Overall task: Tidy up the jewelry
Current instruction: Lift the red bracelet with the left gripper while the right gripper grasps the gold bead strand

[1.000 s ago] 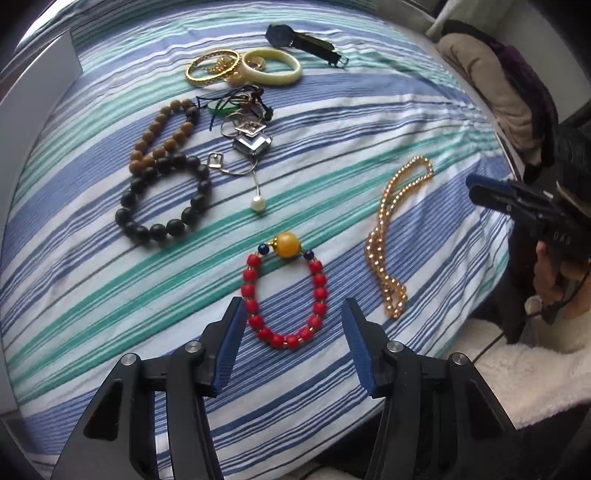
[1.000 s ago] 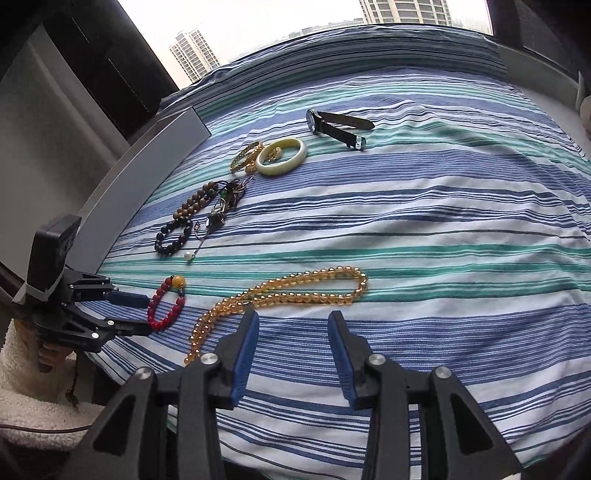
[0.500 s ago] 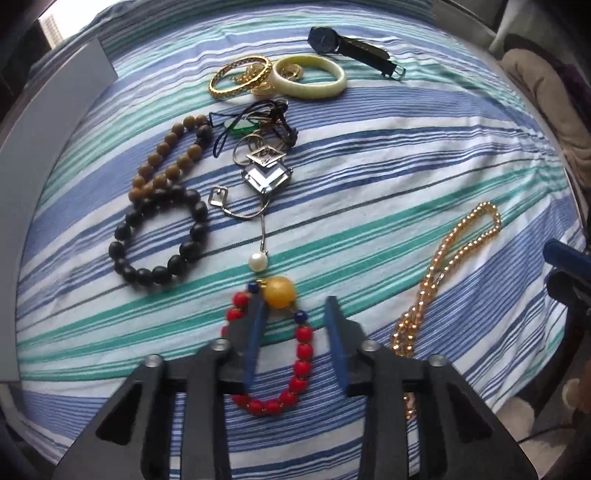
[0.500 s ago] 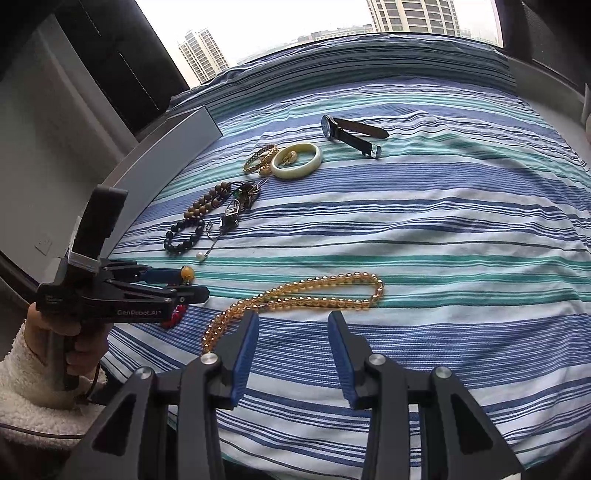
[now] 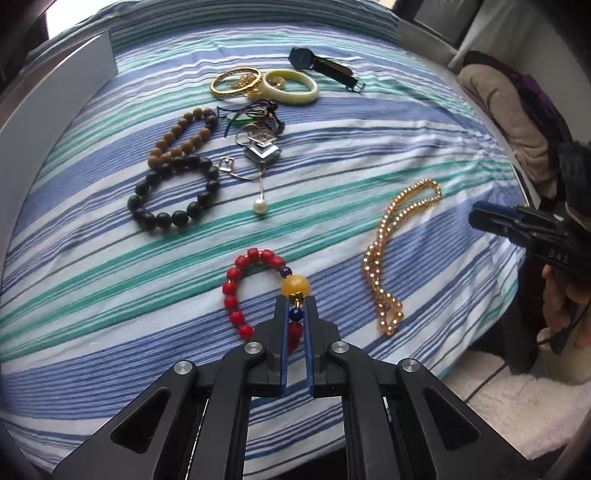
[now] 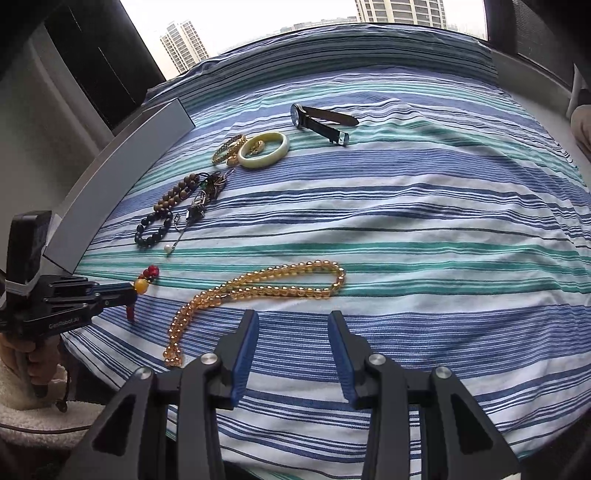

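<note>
The left gripper (image 5: 295, 301) has its jaws clenched on the red bracelet (image 5: 236, 291): the pads pinch the strand at the small blue bead, just behind the amber bead (image 5: 295, 286), and the rest of the loop curls out ahead and to the left of the jaws on the bed (image 5: 369, 147). The right gripper (image 6: 293, 321) hangs with its jaws parted and nothing between them; the gold necklace (image 6: 258, 290) lies just ahead of them, stretched leftward. No box or tray shows; every piece lies loose on the striped bedspread. Far ahead of the left jaws sit a black bead bracelet (image 5: 173, 199) touching a brown bead bracelet (image 5: 183, 134), a tangle of pendants and cords (image 5: 258, 136) with a pearl pin (image 5: 260, 206) trailing toward the jaws, then a gold bangle (image 5: 236, 83) beside a cream bangle (image 5: 291, 86), and farthest a watch (image 5: 325, 66). A grey panel (image 6: 122, 181) borders the bed's left side. Beyond the bed, a window (image 6: 258, 22) shows tall buildings. A folded beige blanket (image 5: 509, 110) lies off to the right of the left jaws.
</note>
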The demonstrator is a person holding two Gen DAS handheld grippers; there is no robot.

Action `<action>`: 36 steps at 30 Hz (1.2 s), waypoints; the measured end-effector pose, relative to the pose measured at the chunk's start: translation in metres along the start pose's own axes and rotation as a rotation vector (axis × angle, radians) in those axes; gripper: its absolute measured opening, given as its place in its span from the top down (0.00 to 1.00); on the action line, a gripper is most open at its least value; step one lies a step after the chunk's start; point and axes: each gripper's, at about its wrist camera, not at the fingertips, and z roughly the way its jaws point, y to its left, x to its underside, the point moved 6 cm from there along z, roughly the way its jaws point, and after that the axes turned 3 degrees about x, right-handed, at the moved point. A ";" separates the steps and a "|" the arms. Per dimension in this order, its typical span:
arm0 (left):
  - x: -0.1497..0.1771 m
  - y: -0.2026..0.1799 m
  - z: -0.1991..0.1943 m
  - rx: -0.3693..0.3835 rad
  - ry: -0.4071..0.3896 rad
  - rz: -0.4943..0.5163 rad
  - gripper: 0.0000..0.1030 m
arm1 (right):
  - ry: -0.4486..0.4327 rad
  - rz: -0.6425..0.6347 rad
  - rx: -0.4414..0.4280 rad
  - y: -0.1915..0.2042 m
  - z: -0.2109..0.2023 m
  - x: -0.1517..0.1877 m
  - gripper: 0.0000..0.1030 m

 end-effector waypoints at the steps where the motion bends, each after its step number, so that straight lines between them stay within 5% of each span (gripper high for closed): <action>1: 0.002 -0.002 0.003 -0.004 0.010 0.020 0.94 | 0.009 -0.001 -0.004 0.003 0.002 0.001 0.62; 13: 0.000 -0.020 0.024 -0.031 0.045 0.104 0.62 | 0.010 -0.041 -0.006 0.025 -0.001 0.004 0.62; 14: -0.001 -0.022 0.027 -0.035 0.052 0.105 0.63 | 0.010 -0.041 -0.004 0.024 -0.002 0.004 0.62; 15: -0.001 -0.022 0.031 -0.034 0.063 0.099 0.80 | 0.010 -0.038 -0.004 0.023 -0.001 0.004 0.62; 16: -0.003 -0.021 0.032 -0.042 0.054 0.094 0.85 | 0.010 -0.034 -0.004 0.022 -0.001 0.004 0.62; 20: -0.006 -0.015 0.025 -0.010 0.026 0.033 0.86 | 0.009 -0.015 0.001 0.014 -0.002 0.004 0.61; 27: -0.008 0.009 -0.044 0.010 -0.146 -0.084 0.85 | 0.104 0.083 -0.044 0.002 0.020 0.005 0.62; 32: -0.009 0.030 -0.086 -0.004 -0.240 -0.135 0.85 | 0.159 0.001 -0.186 0.058 0.029 0.005 0.59; 36: -0.006 0.044 -0.107 -0.027 -0.292 -0.154 0.85 | 0.147 -0.091 -0.114 0.099 0.048 -0.002 0.59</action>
